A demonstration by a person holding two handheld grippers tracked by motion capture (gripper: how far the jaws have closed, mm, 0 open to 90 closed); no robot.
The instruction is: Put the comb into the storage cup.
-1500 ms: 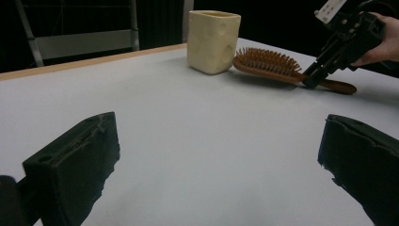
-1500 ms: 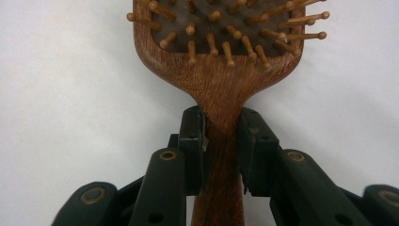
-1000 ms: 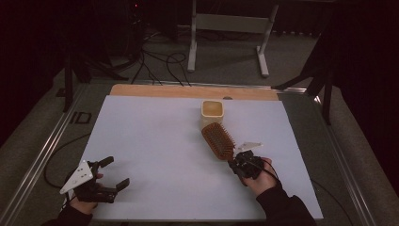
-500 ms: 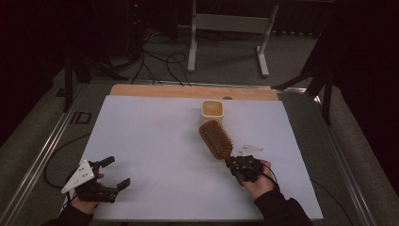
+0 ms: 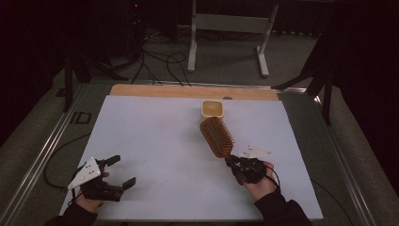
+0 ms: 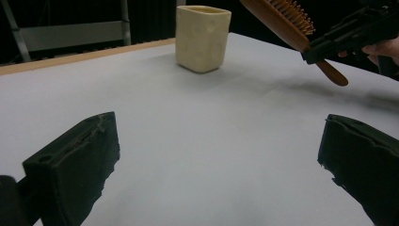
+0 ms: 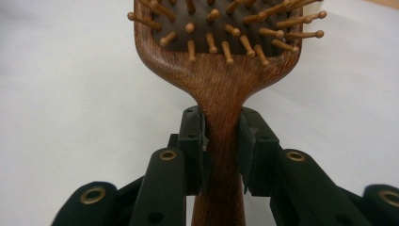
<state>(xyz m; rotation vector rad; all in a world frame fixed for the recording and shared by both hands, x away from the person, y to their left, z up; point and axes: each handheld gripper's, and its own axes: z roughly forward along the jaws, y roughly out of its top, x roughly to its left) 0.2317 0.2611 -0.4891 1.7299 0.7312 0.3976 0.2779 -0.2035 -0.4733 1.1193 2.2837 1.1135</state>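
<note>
Altogether one hairbrush [image 5: 217,136], one cup [image 5: 212,108].

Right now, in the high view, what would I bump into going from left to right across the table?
Left gripper → hairbrush → right gripper, which grips the hairbrush's handle.

Dim room, bright sheet, edges perhaps blurred.

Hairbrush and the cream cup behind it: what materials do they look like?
Hairbrush: looks like wood, reddish-brown with visible grain on the handle and a smooth satin finish; the ball-tipped pins look wooden too, set in a dark pad, probably rubber. The right claw is clamped on its handle.
Cup: cream, matte, opaque, with shallow dimples in its wall; ceramic or plastic, can't tell which.
</note>
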